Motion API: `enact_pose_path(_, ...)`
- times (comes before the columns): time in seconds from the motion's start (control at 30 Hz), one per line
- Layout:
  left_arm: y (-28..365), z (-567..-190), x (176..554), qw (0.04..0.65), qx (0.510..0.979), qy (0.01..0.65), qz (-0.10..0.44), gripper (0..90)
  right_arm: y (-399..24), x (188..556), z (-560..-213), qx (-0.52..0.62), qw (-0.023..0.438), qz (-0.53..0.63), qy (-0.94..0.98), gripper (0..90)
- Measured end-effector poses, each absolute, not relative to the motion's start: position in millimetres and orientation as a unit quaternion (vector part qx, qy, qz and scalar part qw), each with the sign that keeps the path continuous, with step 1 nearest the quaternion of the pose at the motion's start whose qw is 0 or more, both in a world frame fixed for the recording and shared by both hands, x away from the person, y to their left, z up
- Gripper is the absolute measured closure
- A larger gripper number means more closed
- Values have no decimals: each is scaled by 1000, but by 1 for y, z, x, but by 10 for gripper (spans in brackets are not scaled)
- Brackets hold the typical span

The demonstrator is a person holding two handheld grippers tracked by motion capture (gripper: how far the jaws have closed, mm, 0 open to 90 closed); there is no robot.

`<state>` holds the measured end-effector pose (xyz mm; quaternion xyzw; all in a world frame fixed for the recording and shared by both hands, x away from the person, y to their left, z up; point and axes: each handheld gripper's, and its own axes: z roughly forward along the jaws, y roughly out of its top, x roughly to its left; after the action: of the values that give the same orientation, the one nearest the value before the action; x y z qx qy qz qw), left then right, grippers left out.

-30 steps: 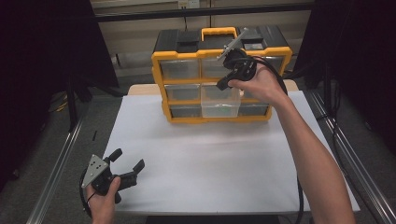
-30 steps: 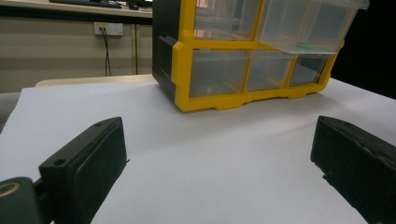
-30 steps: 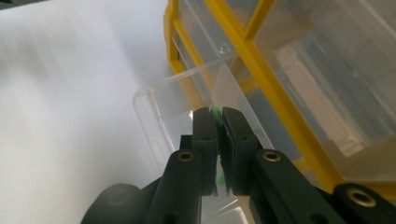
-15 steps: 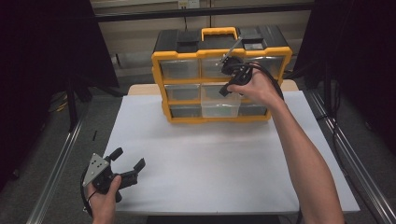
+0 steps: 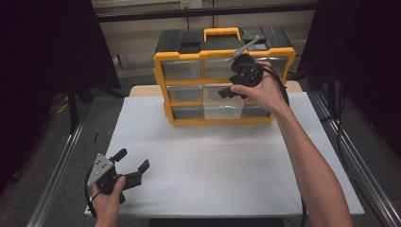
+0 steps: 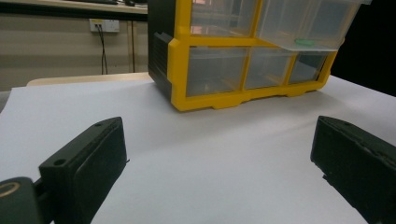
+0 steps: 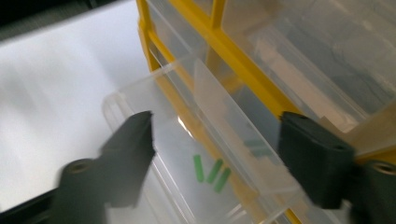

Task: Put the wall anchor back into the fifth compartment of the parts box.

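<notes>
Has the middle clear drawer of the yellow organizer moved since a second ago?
Yes. The clear drawer now juts out toward the table's near edge from the yellow organizer, pulled open; the right gripper has just opened above it.

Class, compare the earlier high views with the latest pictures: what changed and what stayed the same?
The right gripper dropped slightly toward the pulled-out clear drawer, and its fingers have just opened; they stand apart above the drawer with nothing pressed between them. The left gripper stayed open at the near table corner, and the yellow cabinet did not move.

The right tongs' view is motion-blurred; the small green pieces (image 7: 211,171) in the pulled-out drawer (image 7: 154,140) stay unidentifiable.
</notes>
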<state>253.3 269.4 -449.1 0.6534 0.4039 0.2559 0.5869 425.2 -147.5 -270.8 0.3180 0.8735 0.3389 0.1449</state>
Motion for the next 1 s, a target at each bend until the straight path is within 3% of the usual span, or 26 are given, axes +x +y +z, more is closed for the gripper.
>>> enact_pose_path(0.07,274,-449,253,579,663,398,259,36,-153,422,-273,320,147,367,861,145)
enact_pose_path(0.27,273,-449,252,580,662,397,261,36,-173,405,-282,326,162,435,823,15)
enact_pose_path(1.0,273,-448,250,577,671,383,263,36,-206,333,-351,370,215,524,736,35)
